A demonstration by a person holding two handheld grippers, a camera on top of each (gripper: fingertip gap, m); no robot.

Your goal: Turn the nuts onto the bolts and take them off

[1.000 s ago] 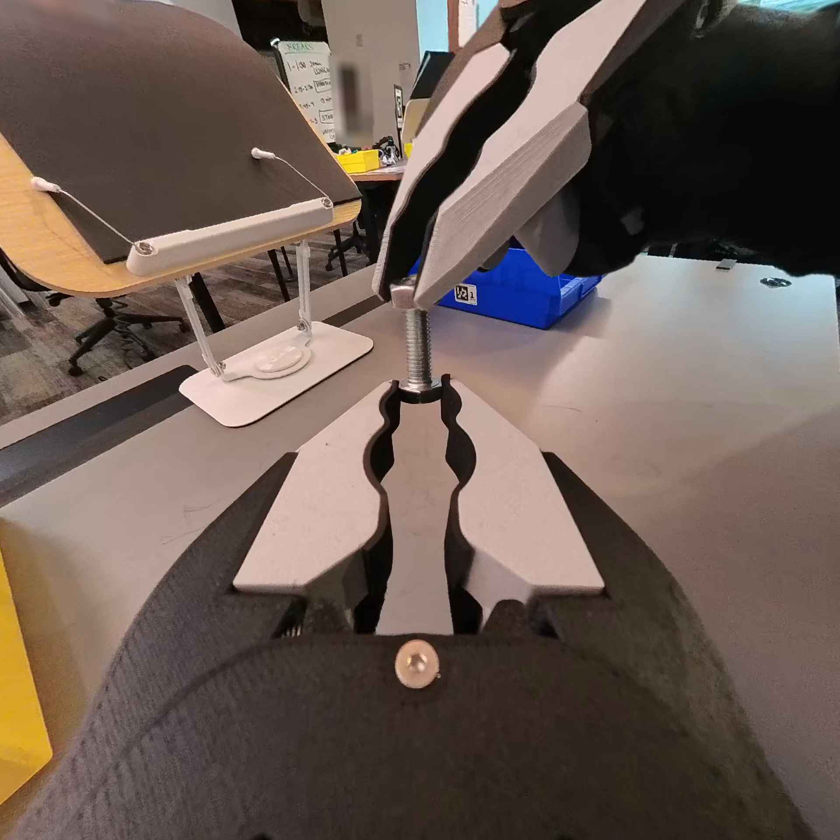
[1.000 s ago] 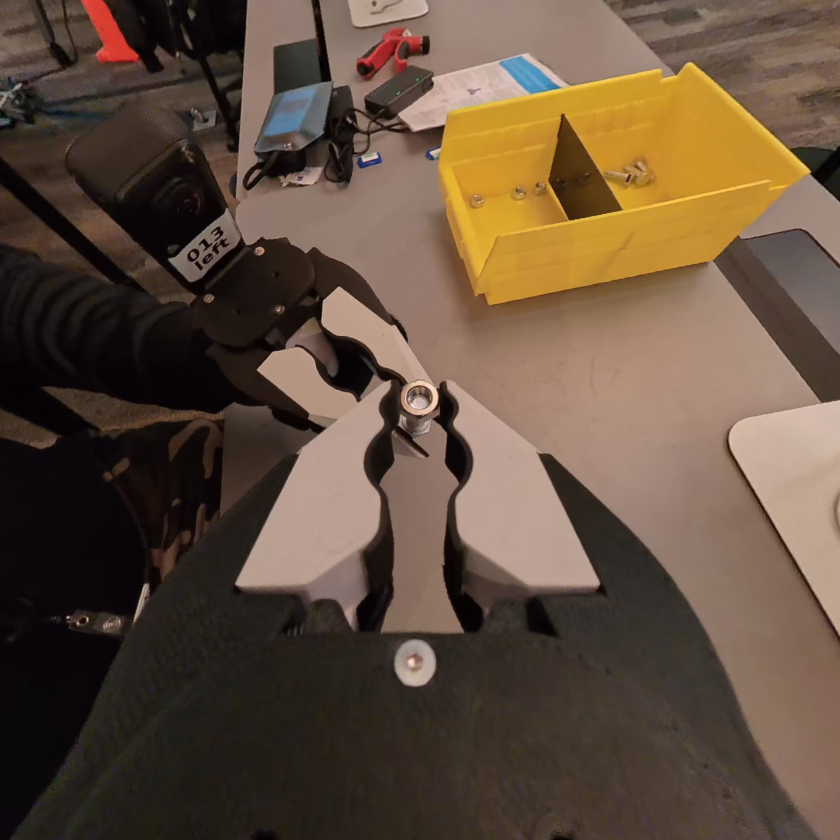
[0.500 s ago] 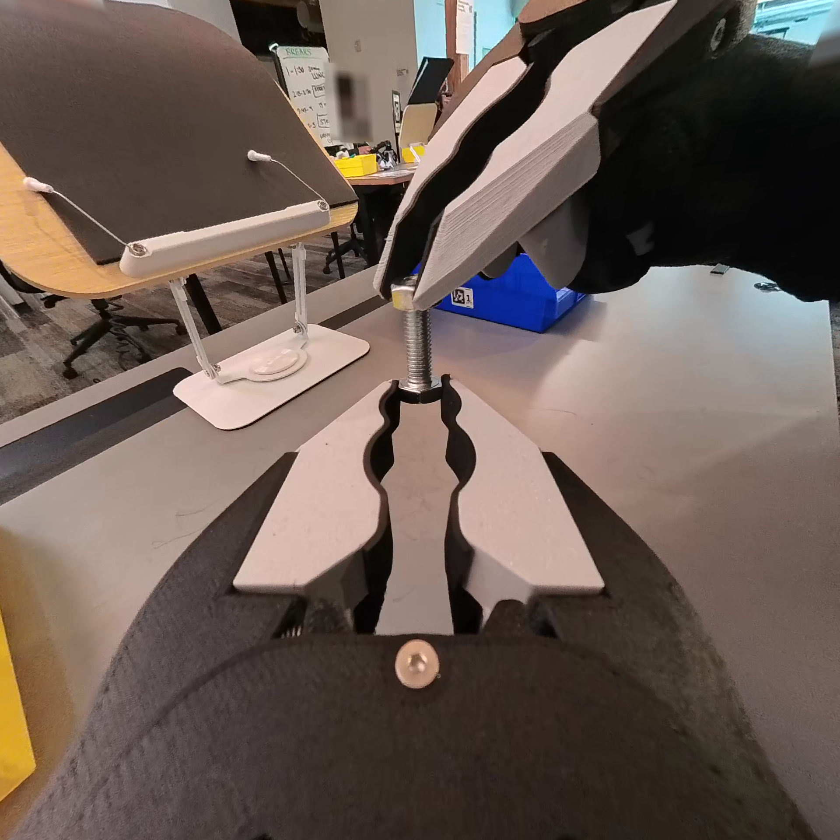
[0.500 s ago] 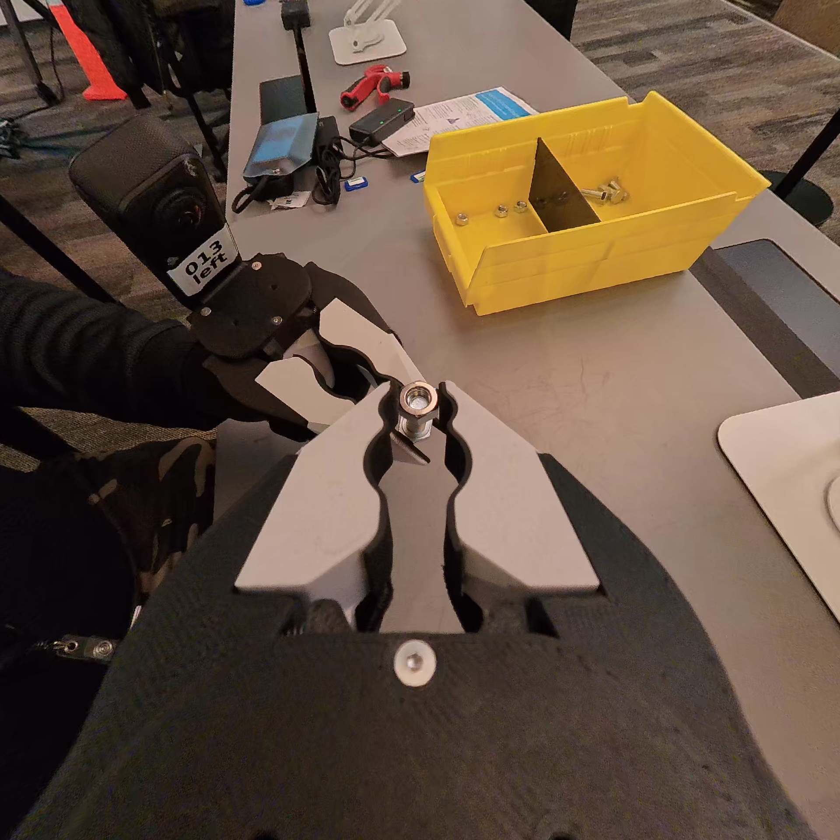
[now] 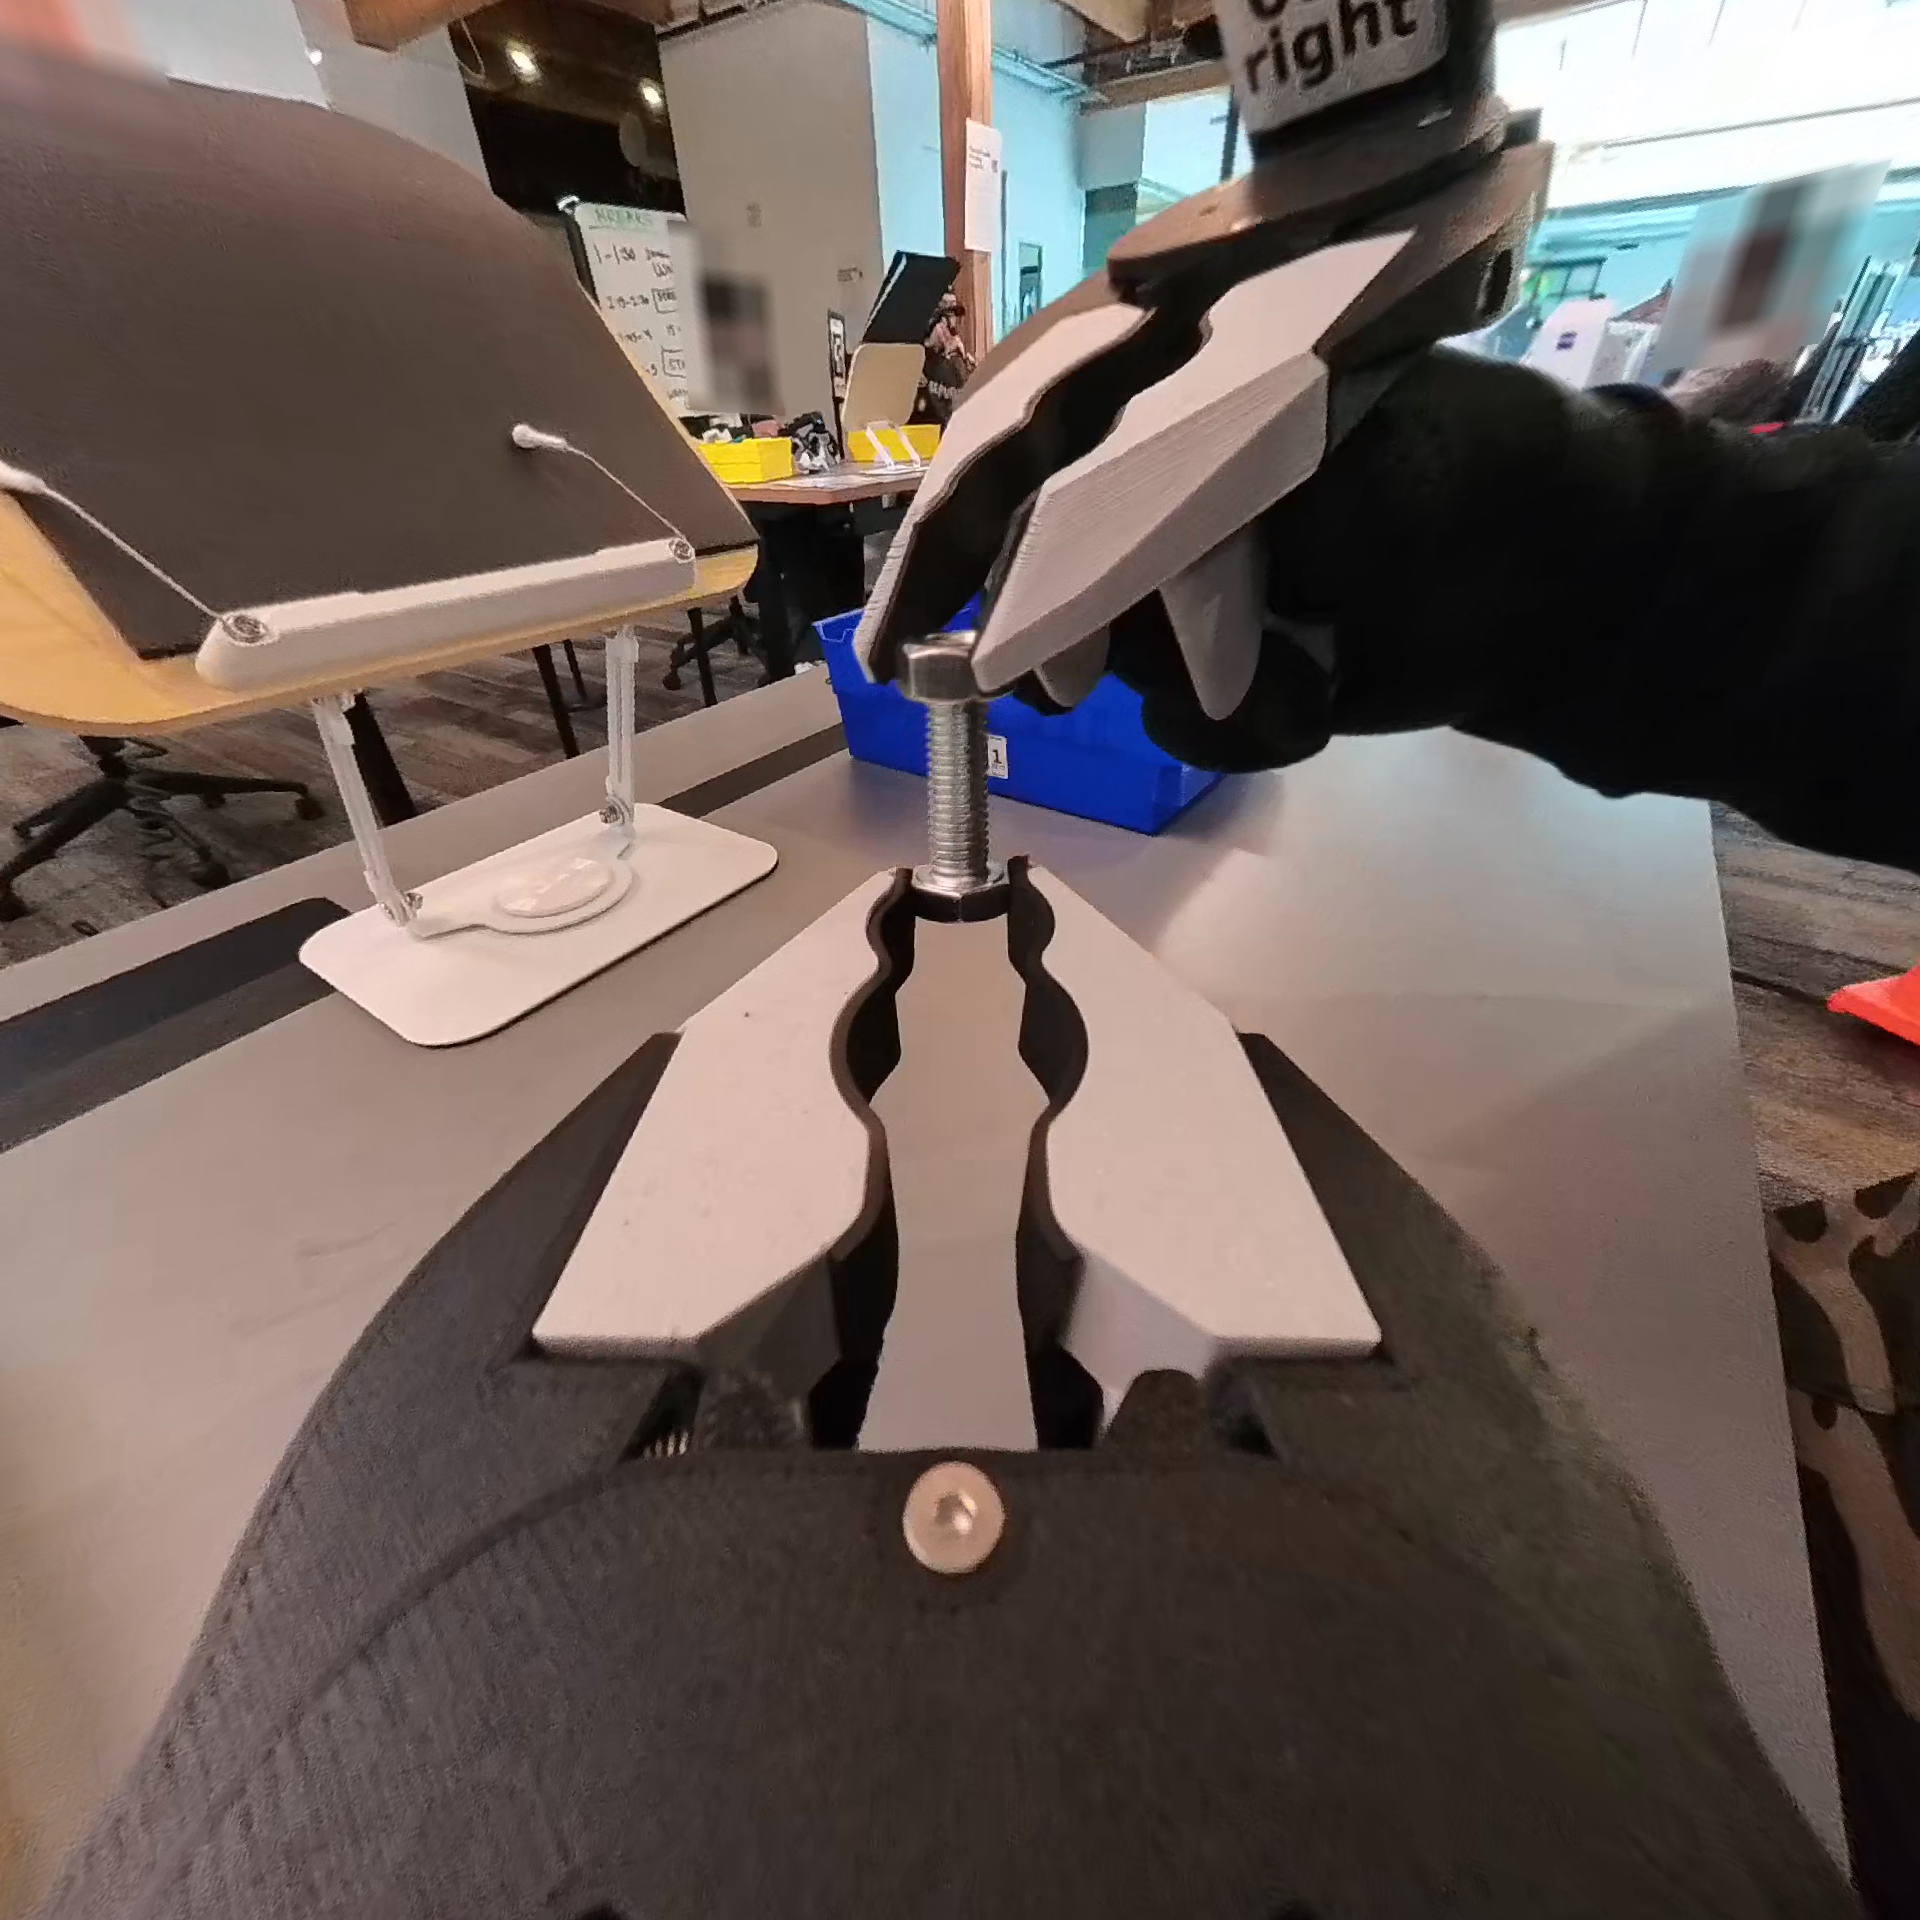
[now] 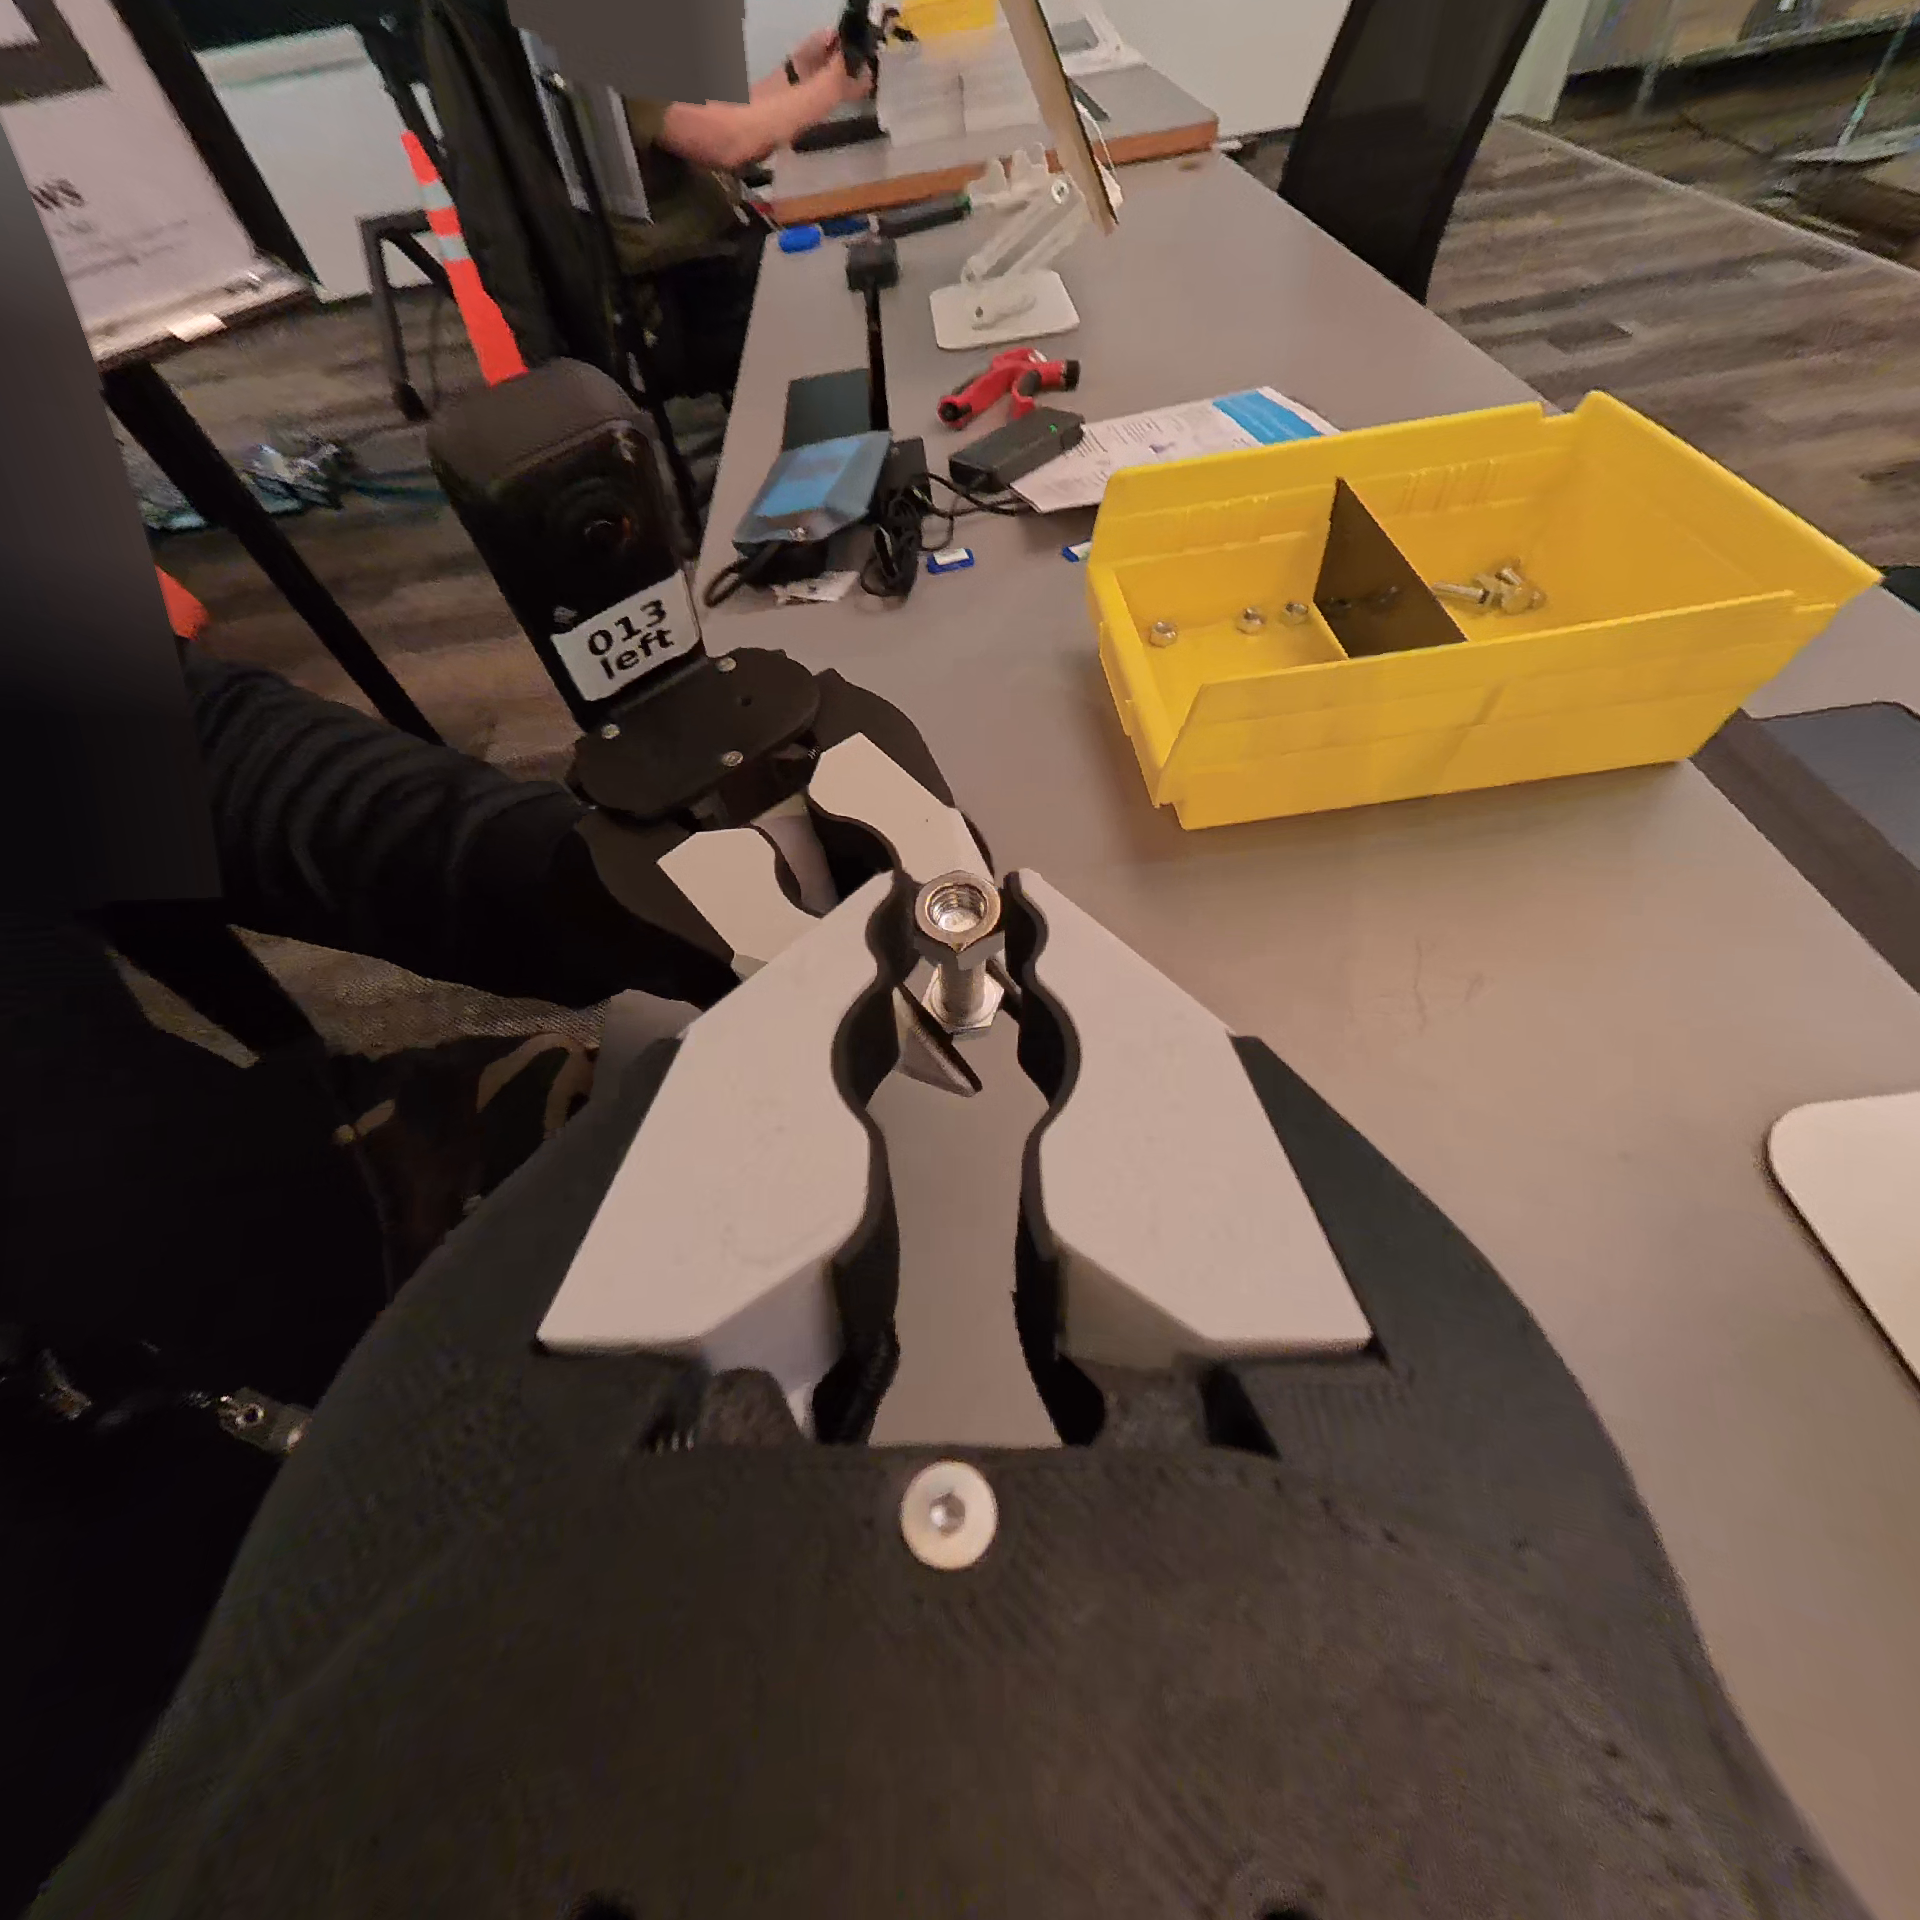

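Note:
A silver bolt [image 5: 956, 790] stands upright above the grey table [image 5: 1403, 987]. My left gripper [image 5: 961, 888] is shut on the bolt's hex head at the bottom. My right gripper [image 5: 935, 649] comes in from the upper right and is shut on a hex nut [image 5: 933, 665] at the top end of the thread. In the right wrist view I look down on the nut [image 6: 957, 918] between my right gripper's tips [image 6: 957, 902], with the bolt head [image 6: 971, 1013] below. One of the left gripper's fingers [image 6: 888, 795] shows behind; its tips are hidden.
A yellow bin [image 6: 1455, 727] at the right holds loose nuts [image 6: 1252, 620] and bolts [image 6: 1496, 594] either side of a divider. A blue bin [image 5: 1049, 748] sits behind the bolt. A board on a white stand [image 5: 499, 935] is at the left. Cables and chargers [image 6: 894, 499] lie farther along the table.
The right gripper has swung lower and more level while staying shut on the nut. The left gripper still holds the bolt head, and the bolt stays upright.

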